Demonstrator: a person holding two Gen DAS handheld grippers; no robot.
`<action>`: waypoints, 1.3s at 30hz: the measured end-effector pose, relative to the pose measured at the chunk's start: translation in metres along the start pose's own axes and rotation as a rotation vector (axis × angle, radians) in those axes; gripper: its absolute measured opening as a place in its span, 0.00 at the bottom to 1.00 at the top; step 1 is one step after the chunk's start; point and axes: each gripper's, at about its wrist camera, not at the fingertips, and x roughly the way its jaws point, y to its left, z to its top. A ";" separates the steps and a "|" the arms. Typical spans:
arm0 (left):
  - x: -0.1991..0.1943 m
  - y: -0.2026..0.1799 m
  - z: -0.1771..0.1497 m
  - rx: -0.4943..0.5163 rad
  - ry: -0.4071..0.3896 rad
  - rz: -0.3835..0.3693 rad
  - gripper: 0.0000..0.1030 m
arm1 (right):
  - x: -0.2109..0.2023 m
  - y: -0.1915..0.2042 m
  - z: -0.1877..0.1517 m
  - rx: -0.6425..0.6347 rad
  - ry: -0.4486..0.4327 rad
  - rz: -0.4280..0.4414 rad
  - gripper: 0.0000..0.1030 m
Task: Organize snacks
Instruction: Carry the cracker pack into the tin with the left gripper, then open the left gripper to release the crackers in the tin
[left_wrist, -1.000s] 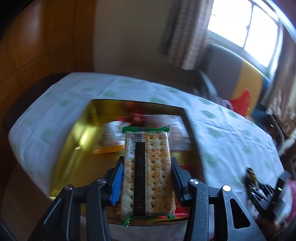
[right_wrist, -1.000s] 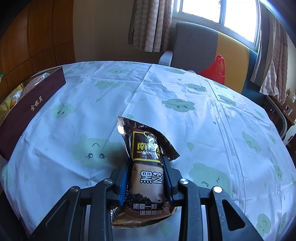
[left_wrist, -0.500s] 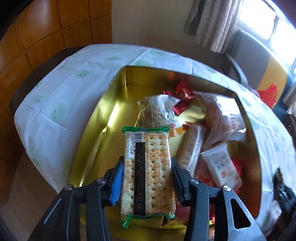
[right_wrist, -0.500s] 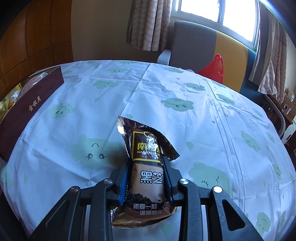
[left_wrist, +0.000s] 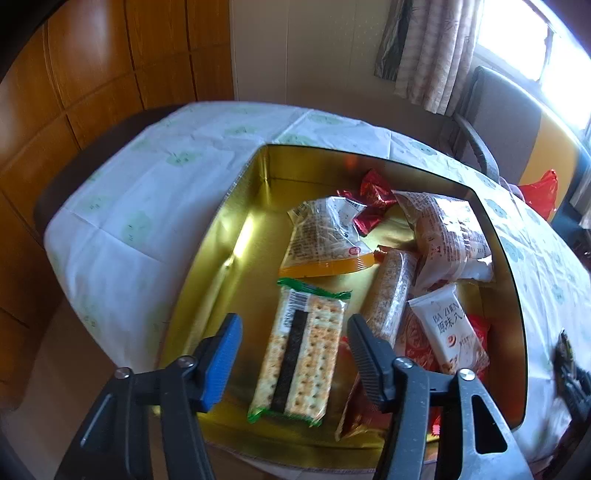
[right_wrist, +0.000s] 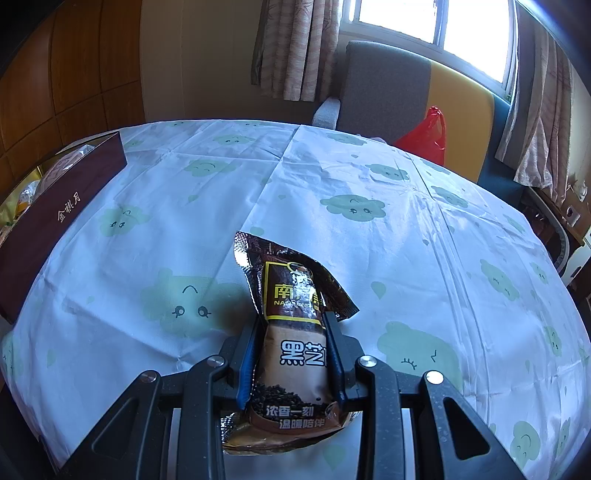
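In the left wrist view my left gripper (left_wrist: 291, 341) is open above the gold box (left_wrist: 236, 225). The cracker packet (left_wrist: 301, 354) with green ends lies flat on the box floor between the spread fingers, touching neither. Several other snack packets (left_wrist: 443, 236) fill the right side of the box. In the right wrist view my right gripper (right_wrist: 290, 341) is shut on a brown black-sesame sachet (right_wrist: 295, 332), held just above the tablecloth (right_wrist: 369, 177). The box's dark brown outer wall (right_wrist: 55, 214) shows at the far left.
The round table wears a white cloth with green cloud faces. A grey and yellow chair (right_wrist: 406, 88) with a red bag (right_wrist: 424, 136) stands behind it under the window. Wood panelling (left_wrist: 92, 74) lines the left wall.
My left gripper moved over the box, then opened and let go of the cracker packet, which now lies on the box floor. The right gripper has hardly moved.
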 end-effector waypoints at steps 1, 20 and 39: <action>-0.002 0.000 -0.002 0.007 -0.003 0.007 0.52 | 0.000 0.000 0.000 0.000 0.000 0.000 0.32; 0.033 -0.013 -0.003 0.063 0.109 0.017 0.39 | 0.000 -0.001 0.000 0.002 0.005 -0.006 0.32; -0.001 -0.019 -0.005 -0.011 -0.037 0.057 0.42 | 0.001 0.001 0.000 -0.002 0.007 -0.014 0.32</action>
